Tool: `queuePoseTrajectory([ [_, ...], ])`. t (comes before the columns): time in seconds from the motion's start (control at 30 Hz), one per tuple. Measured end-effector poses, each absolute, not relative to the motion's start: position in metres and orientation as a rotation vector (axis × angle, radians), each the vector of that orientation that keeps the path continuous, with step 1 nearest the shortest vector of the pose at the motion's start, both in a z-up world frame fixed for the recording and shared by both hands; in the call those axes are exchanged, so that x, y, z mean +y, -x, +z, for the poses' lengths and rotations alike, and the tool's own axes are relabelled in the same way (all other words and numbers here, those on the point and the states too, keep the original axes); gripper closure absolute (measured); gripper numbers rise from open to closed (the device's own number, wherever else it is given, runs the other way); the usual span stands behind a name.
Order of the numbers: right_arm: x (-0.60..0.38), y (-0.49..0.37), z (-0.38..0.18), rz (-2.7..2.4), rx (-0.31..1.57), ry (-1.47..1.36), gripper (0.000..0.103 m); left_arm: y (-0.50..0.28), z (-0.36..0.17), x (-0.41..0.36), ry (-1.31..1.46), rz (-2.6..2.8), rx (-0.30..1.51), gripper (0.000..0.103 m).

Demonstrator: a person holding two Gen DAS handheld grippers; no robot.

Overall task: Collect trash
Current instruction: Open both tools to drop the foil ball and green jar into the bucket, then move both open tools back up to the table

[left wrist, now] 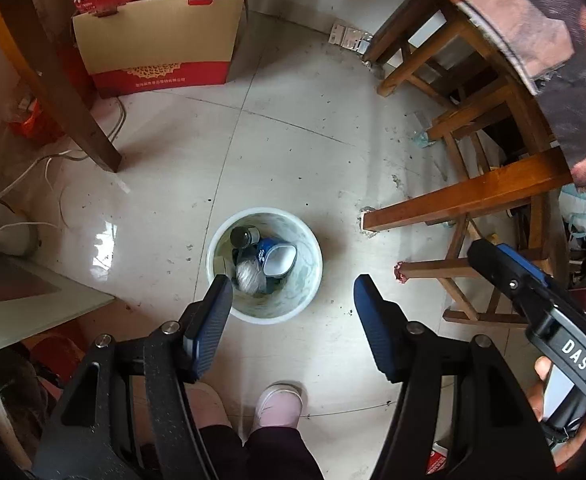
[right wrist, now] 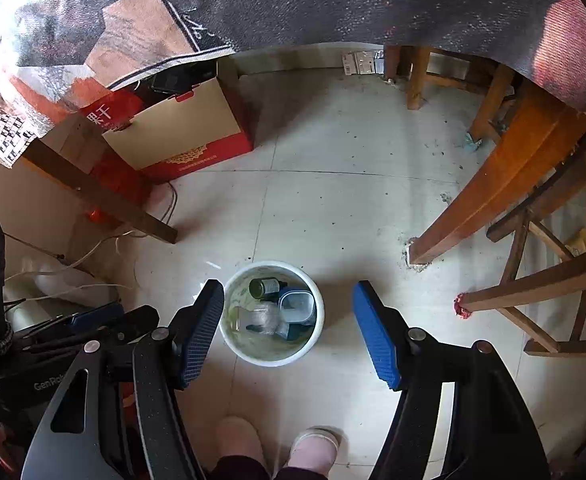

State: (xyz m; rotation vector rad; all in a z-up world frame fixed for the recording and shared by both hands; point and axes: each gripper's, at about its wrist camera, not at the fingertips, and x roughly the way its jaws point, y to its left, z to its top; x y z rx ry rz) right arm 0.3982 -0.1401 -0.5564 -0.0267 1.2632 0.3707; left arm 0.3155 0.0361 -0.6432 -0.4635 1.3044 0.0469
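A white trash bin (left wrist: pixel 313 288) (right wrist: pixel 235 344) stands on the tiled floor below both grippers. Inside it lie a dark bottle (left wrist: pixel 243 236) (right wrist: pixel 264 287), a blue container with a pale inside (left wrist: pixel 278 258) (right wrist: pixel 297 306) and crumpled clear plastic (left wrist: pixel 250 276) (right wrist: pixel 264 316). My left gripper (left wrist: pixel 291 300) hangs open above the bin with nothing between its blue pads. My right gripper (right wrist: pixel 289 304) is open too and holds nothing. In the left wrist view the right gripper's body (left wrist: pixel 541 312) shows at the right edge, held by a hand.
A cardboard box with a red base (left wrist: pixel 161 46) (right wrist: pixel 181 132) stands against the far wall. Wooden table and stool legs (left wrist: pixel 465 196) (right wrist: pixel 489 196) crowd the right; another leg (left wrist: pixel 65 80) and white cables (left wrist: pixel 21 184) lie left. The person's pink slippers (left wrist: pixel 279 404) (right wrist: pixel 315 446) are near the bin.
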Motion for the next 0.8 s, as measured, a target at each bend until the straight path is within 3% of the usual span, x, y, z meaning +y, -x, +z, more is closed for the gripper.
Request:
queuePoseTrajectory([
  [0.27, -0.136, -0.39, -0.525, 0.392, 1.263, 0.022, 0.04, -0.304, -0.587, 0.035, 0.367, 0.072, 1.285, 0.041],
  [0.47, -0.133, -0.387, -0.465, 0.411, 1.237, 0.022, 0.04, -0.298, -0.509, 0.045, 0.349, 0.105, 1.226, 0.041],
  [0.8, -0.12, -0.387, -0.329, 0.432, 1.124, 0.003, 0.04, -0.294, -0.335, 0.046, 0.271, 0.101, 1.044, 0.041],
])
